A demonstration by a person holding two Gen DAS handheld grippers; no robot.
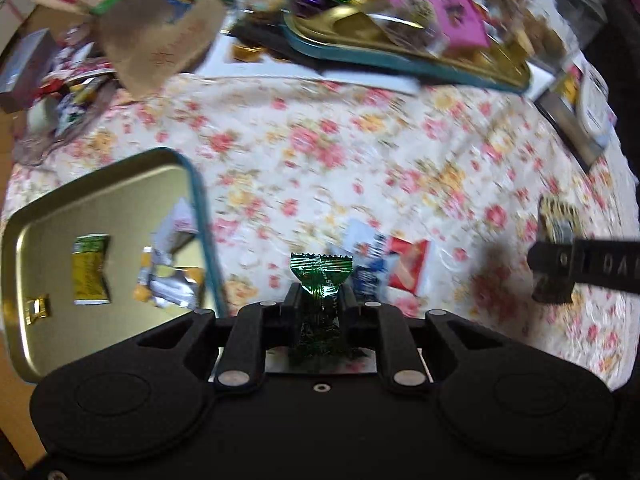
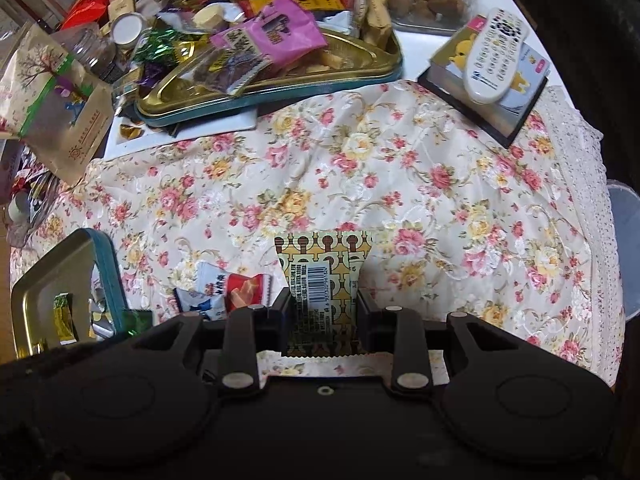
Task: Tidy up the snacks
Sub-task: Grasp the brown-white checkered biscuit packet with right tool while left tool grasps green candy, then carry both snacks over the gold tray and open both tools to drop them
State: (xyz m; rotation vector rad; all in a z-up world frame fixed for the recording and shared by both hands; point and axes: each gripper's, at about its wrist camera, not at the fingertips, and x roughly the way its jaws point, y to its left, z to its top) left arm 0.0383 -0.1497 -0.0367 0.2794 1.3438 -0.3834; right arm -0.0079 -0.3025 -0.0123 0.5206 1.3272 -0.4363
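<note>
Left wrist view: a green candy [image 1: 320, 280] is clamped upright in the left gripper [image 1: 320, 300], long axis along the jaws, lettering too blurred to read. A barcoded patterned packet [image 2: 324, 276] is likewise pinched lengthwise by the right gripper [image 2: 324, 304], above the floral-clothed desk [image 2: 400, 168].

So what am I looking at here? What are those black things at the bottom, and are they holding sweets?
Each picture comes from a camera mounted on a hand-held gripper that a person carries, one per hand. The left hand-held gripper pinches a green candy; the right hand-held gripper pinches a patterned snack packet. Below is a floral tablecloth with loose snacks, a small gold tin tray holding a few wrappers, and a bigger tray piled with packets.
</note>
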